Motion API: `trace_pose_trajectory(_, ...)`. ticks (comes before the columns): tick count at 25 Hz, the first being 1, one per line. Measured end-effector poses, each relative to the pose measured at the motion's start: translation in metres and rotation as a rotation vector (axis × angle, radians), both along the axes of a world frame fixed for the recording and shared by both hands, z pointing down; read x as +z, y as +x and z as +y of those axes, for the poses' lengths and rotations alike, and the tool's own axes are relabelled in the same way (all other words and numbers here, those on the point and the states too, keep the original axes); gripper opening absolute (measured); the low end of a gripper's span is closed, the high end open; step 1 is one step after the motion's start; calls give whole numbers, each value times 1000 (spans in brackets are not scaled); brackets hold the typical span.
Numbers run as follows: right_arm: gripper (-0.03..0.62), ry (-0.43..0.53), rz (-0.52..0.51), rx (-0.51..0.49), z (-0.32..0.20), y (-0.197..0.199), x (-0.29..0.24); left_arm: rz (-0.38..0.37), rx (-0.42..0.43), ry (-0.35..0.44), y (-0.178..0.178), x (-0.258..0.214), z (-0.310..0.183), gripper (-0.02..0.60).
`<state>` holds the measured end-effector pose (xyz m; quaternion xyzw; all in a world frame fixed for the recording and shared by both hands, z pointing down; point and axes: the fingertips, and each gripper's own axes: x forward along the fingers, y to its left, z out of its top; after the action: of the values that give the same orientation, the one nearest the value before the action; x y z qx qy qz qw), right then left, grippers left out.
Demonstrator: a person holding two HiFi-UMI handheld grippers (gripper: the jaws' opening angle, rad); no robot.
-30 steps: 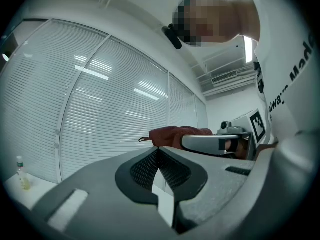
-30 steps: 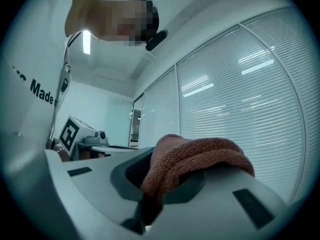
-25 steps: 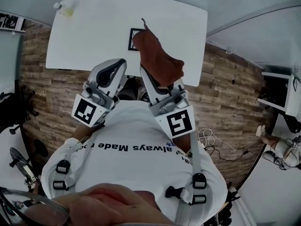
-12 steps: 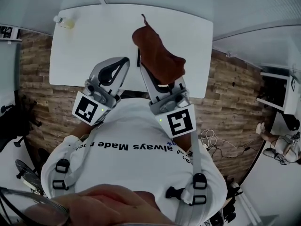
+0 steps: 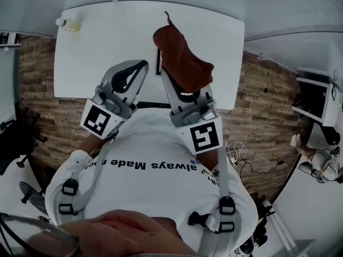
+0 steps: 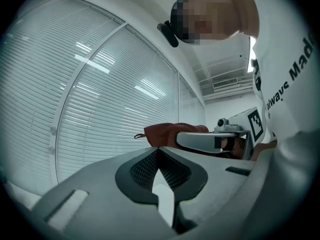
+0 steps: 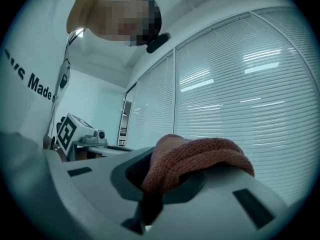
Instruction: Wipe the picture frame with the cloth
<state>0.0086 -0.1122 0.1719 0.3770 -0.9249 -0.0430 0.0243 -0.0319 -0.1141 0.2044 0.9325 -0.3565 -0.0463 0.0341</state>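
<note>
In the head view my right gripper is held up near my chest, shut on a rust-brown cloth that bunches over its jaws. Behind the cloth only a dark sliver of the picture frame shows on the white table. My left gripper is beside it on the left, shut and holding nothing. The left gripper view shows its jaws met at the tip, with the cloth beyond. In the right gripper view, the cloth drapes over the right gripper.
A small bottle stands at the table's far left corner. Wood-pattern floor surrounds the table. A white cabinet is at the right. Both gripper views look up at window blinds and the person's shirt.
The cloth in the right gripper now covers nearly all of the picture frame, which showed more a second ago. Both grippers kept their pose, and the table sits slightly wider in view.
</note>
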Motion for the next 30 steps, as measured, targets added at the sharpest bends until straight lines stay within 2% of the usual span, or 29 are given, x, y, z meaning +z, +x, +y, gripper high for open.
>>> trace_pose_trajectory(6,21,-24,36,-8,-8,17,20,-13,-29,-42,11,17,-8,2)
trace_pose_trajectory(10,20,-24,118,-27,-19,32,51,-64,-38,-114,24,57,-20,2)
trace_pose_trajectory(18,21,-109,365,-88,-42,38,188,-258,-62,-311,23,205,-32,2)
trace_pose_trajectory(24,21,-165,530,-179,-53,17,297,-378,-18,-409,23,307,-36,2)
trace_pose_trajectory(30,21,-186,686,-254,-68,0,376,-502,23,-512,25,392,-32,2)
